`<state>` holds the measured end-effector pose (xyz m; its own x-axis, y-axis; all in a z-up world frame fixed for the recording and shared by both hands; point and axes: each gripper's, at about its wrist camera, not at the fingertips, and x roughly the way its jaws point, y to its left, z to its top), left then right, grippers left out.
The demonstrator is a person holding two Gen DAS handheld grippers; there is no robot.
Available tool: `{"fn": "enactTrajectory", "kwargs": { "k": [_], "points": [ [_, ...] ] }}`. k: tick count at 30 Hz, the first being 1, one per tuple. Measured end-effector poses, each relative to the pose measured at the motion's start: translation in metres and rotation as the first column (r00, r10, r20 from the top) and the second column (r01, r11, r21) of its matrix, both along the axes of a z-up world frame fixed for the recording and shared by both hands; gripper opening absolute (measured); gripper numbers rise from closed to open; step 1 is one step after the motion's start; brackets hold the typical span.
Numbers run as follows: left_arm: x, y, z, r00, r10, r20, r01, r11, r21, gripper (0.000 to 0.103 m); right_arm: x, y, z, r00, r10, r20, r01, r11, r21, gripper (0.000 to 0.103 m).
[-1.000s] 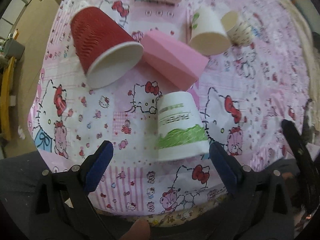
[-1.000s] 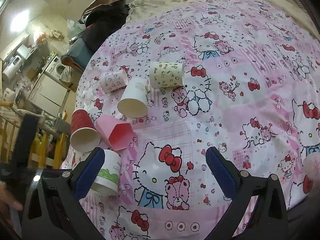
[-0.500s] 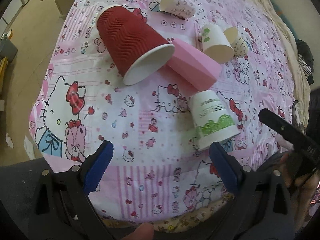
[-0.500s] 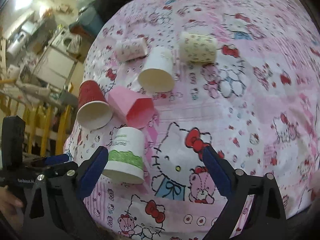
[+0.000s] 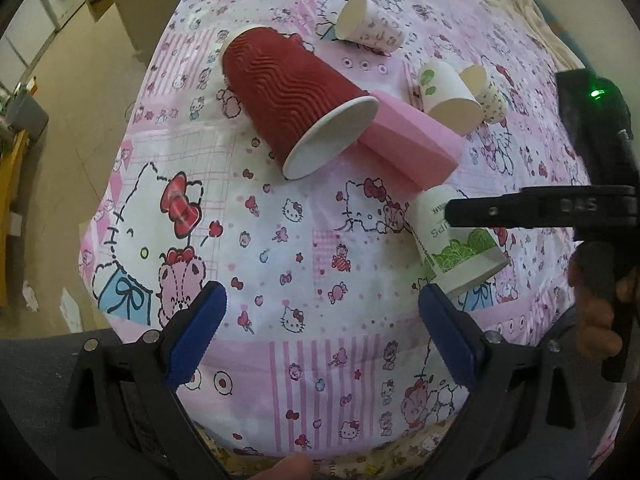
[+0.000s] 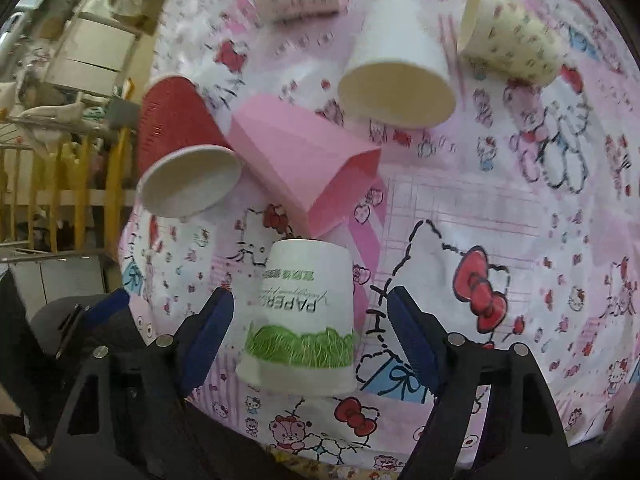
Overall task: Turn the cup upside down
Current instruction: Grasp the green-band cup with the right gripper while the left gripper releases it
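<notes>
A white paper cup with a green grass band (image 6: 300,316) stands upside down, rim on the Hello Kitty sheet, near the front edge. My right gripper (image 6: 310,330) is open with the cup between its blue fingers, not touching it. In the left wrist view the same cup (image 5: 460,248) is at the right, partly hidden by the right gripper's black body. My left gripper (image 5: 320,324) is open and empty over bare sheet, left of the cup.
A red ribbed cup (image 5: 296,104), a pink cup (image 5: 408,140), a white cup (image 5: 448,96) and two patterned cups (image 5: 368,28) lie on their sides farther back. The bed's edge (image 5: 120,184) drops to the floor at the left.
My right gripper has moved in so the green-banded cup now sits between its fingers. My left gripper has drifted left and away from that cup.
</notes>
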<state>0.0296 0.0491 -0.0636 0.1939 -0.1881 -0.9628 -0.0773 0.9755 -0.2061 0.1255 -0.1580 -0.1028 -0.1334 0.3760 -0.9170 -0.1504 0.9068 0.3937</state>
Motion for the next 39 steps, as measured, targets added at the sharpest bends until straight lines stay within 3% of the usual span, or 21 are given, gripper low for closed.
{"fn": "enactTrajectory", "kwargs": {
  "k": [5, 7, 9, 12, 15, 20, 25, 29, 33, 36, 39],
  "points": [
    [0.001, 0.012, 0.004, 0.999, 0.052, 0.009, -0.051, 0.998, -0.043, 0.095, 0.005, 0.008, -0.023, 0.998, -0.004, -0.062, 0.003, 1.0, -0.01, 0.08],
    [0.001, 0.012, 0.004, 0.998, 0.06, 0.008, -0.059, 0.997, -0.054, 0.095, 0.004, 0.011, -0.031, 0.996, -0.003, -0.09, 0.002, 1.0, -0.009, 0.075],
    [0.0, 0.012, 0.004, 0.998, 0.061, 0.012, -0.06, 0.996, -0.06, 0.095, 0.003, 0.011, -0.034, 0.995, 0.003, -0.104, -0.004, 1.0, -0.012, 0.063],
    [-0.002, 0.007, 0.006, 0.999, 0.043, 0.023, -0.041, 0.996, -0.079, 0.095, 0.0, 0.005, -0.03, 0.996, -0.014, -0.092, 0.016, 1.0, 0.02, 0.062],
    [-0.003, -0.001, 0.01, 0.999, 0.009, 0.05, -0.004, 0.993, -0.114, 0.095, -0.007, -0.005, -0.016, 0.997, -0.027, -0.066, 0.033, 0.995, 0.089, 0.061],
    [-0.009, -0.029, 0.024, 0.989, -0.075, 0.126, 0.101, 0.973, -0.21, 0.095, -0.024, -0.04, 0.025, 0.994, -0.09, 0.057, 0.075, 0.973, 0.22, 0.061],
    [-0.018, -0.073, 0.036, 0.948, -0.245, 0.204, 0.29, 0.928, -0.234, 0.095, -0.037, -0.071, 0.034, 0.981, -0.138, 0.134, 0.094, 0.953, 0.288, 0.061],
    [-0.017, -0.091, 0.032, 0.936, -0.294, 0.194, 0.337, 0.907, -0.252, 0.095, -0.048, -0.069, 0.023, 0.976, -0.161, 0.147, 0.107, 0.942, 0.318, 0.061],
    [-0.011, -0.094, 0.018, 0.948, -0.286, 0.139, 0.311, 0.924, -0.222, 0.095, -0.055, -0.069, 0.015, 0.98, -0.15, 0.129, 0.098, 0.934, 0.342, 0.061],
    [-0.011, -0.089, 0.009, 0.955, -0.278, 0.101, 0.295, 0.922, -0.252, 0.097, -0.057, -0.062, 0.019, 0.982, -0.112, 0.155, 0.055, 0.942, 0.332, 0.061],
    [-0.012, -0.084, 0.0, 0.962, -0.268, 0.06, 0.275, 0.943, -0.187, 0.096, -0.058, -0.062, 0.025, 0.98, -0.094, 0.176, 0.031, 0.944, 0.329, 0.061]
  ]
}}
